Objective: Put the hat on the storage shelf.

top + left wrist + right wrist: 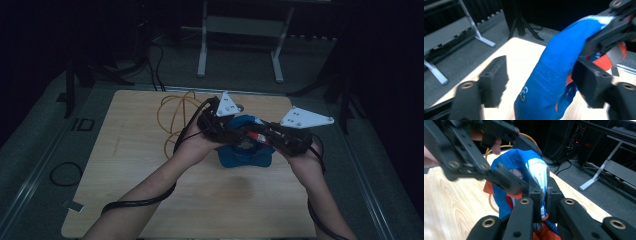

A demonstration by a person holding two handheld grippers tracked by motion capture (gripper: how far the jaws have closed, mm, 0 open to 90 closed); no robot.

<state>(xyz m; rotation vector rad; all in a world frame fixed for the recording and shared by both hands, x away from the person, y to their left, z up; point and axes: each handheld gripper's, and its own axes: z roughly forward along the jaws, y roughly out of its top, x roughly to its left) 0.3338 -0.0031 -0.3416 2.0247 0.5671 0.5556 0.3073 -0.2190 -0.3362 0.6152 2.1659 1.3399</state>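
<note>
Your right tongs [543, 195] pinch a fold of the blue garment [245, 147], which sits centre frame on the counter [150, 165]. Your left tongs [536, 82] gape wide around it. It's soft, light, floppy cloth: grip a hem, not bunched middle.
</note>
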